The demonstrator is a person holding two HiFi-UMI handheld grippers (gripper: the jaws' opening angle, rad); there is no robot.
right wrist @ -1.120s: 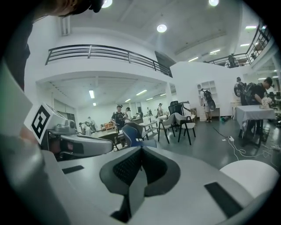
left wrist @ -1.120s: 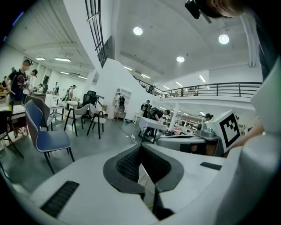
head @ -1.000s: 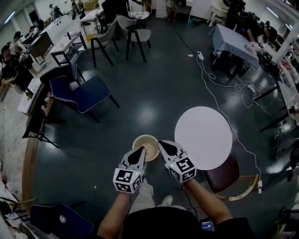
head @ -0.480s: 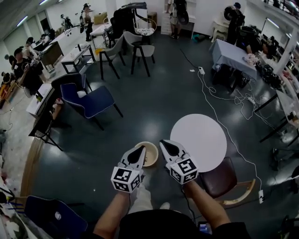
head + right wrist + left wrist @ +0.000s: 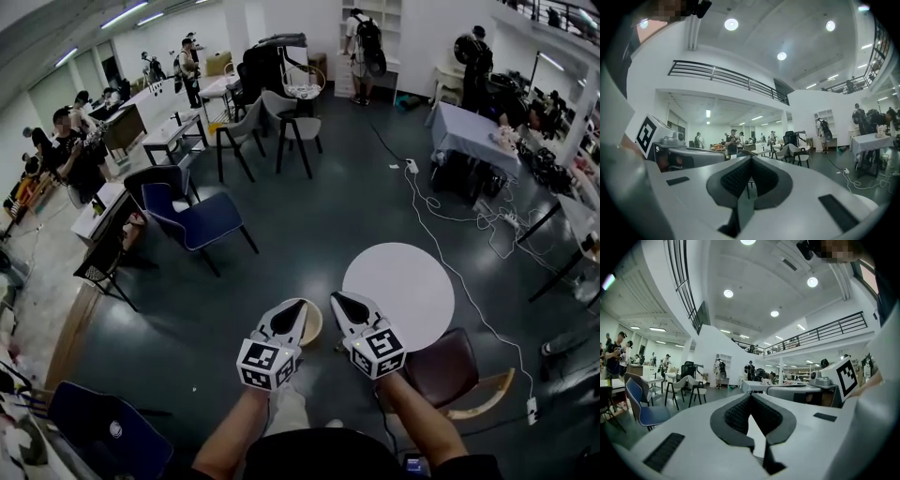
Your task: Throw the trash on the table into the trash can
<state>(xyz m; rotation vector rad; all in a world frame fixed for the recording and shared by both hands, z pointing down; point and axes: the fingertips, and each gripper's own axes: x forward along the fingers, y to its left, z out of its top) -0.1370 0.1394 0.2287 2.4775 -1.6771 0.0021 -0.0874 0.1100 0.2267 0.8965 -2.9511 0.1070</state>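
In the head view the round white table (image 5: 398,289) stands at right of centre, and I see no trash on its top. A beige trash can (image 5: 314,325) sits on the dark floor just left of the table, partly hidden by my left gripper (image 5: 300,308). My right gripper (image 5: 338,301) hangs beside it, over the gap between can and table. Both are held level, side by side. In the left gripper view the left gripper (image 5: 750,397) has its pads together with nothing between them. The right gripper (image 5: 750,160) looks the same in its own view.
A brown chair (image 5: 457,367) stands at the table's near right. Blue chairs (image 5: 199,220) sit on the left, another (image 5: 103,433) at bottom left. A white cable (image 5: 441,225) runs across the floor behind the table. People and desks line the far walls.
The head view has tilted upward, showing more of the room. Both grippers stay shut and side by side over the trash can and table edge.
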